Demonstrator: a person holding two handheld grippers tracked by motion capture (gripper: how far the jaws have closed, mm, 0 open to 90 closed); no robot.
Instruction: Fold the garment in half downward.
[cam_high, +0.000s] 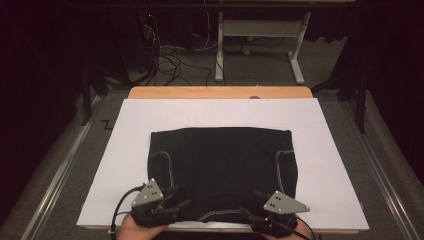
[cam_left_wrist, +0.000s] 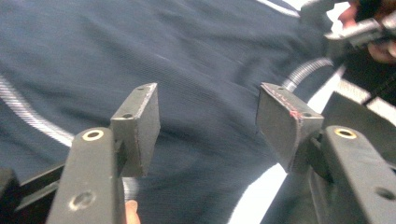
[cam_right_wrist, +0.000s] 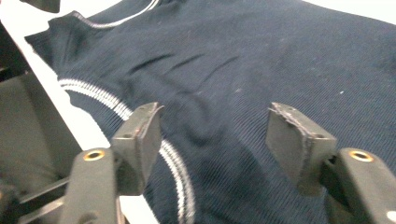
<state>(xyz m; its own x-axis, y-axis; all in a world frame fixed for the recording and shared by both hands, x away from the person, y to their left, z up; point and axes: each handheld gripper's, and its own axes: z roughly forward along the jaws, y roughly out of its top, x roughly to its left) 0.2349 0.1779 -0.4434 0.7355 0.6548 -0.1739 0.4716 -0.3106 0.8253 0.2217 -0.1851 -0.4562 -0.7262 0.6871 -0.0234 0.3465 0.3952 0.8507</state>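
Grey carpet, tangled cables (cam_high: 170, 62) and a white desk frame (cam_high: 260, 35) lie beyond the wooden table (cam_high: 220, 92), whose top is covered by a white sheet (cam_high: 330, 165). From the high view, a dark garment (cam_high: 220, 165) with pale stitched seams lies flat on the sheet, its near edge close to the person's side. The left tool (cam_high: 172, 199) rests over the garment's near left corner and the right tool (cam_high: 256, 209) over its near right corner, each held by a hand at the bottom edge.

Along the left gripper view, the left tool (cam_left_wrist: 208, 123) has its jaws spread wide above the navy fabric (cam_left_wrist: 140, 42), nothing between them; the other tool (cam_left_wrist: 359, 32) shows far off at upper right.

Along the right gripper view, the right tool (cam_right_wrist: 212, 140) is likewise spread apart over the fabric (cam_right_wrist: 261, 56), beside a white-striped band (cam_right_wrist: 175, 165) near the sheet's edge.
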